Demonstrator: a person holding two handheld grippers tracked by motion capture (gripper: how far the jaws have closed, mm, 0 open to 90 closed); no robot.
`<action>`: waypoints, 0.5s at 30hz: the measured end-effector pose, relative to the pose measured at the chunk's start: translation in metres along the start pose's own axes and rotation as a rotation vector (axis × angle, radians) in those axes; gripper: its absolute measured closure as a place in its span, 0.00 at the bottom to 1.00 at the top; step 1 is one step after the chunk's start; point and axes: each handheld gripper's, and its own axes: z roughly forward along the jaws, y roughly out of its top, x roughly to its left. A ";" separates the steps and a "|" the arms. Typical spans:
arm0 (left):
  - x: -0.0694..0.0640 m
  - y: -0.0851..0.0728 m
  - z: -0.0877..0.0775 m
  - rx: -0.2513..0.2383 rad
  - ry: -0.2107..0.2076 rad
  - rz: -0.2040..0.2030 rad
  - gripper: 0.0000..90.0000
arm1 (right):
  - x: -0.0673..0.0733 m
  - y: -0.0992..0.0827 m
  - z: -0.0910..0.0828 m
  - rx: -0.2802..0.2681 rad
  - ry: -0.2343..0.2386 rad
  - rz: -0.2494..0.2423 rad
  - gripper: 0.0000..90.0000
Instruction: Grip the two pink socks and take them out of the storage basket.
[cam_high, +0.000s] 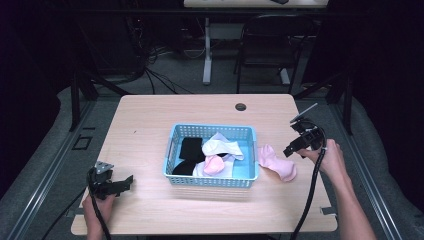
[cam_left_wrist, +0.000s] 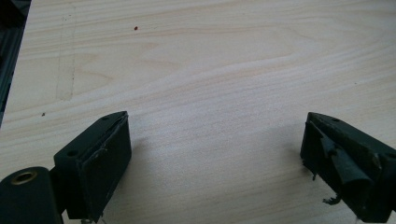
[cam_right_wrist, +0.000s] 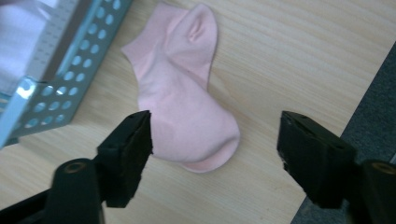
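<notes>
Pink cotton-like fabric identifies the sock (cam_right_wrist: 187, 100) we are handling: it lies flat on the wooden table (cam_high: 150, 115), right of centre in the high view, just beside the right wall of the blue basket (cam_high: 248, 181) and outside it. Its long axis runs from the cuff end, near the top centre of the right gripper view, down to the rounded toe at lower centre; in the high view it slants from upper left to lower right. The right gripper (cam_right_wrist: 215, 149) hangs just above the toe end, jaws spread wide and holding nothing. We judge the sock as placed; we advise lifting straight up so no pad snags the fabric. The left gripper (cam_left_wrist: 215, 154) rests at lower left, jaws wide apart, empty.
</notes>
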 end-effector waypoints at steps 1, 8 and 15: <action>0.000 0.000 0.000 0.000 0.000 0.000 0.10 | 0.000 0.000 -0.003 0.000 -0.008 -0.011 0.22; 0.000 0.000 0.000 0.000 0.000 0.000 0.10 | 0.010 0.001 -0.027 -0.048 0.009 -0.034 0.08; 0.000 0.000 0.000 -0.001 0.000 0.000 0.10 | 0.024 0.003 -0.040 -0.062 0.012 -0.073 0.02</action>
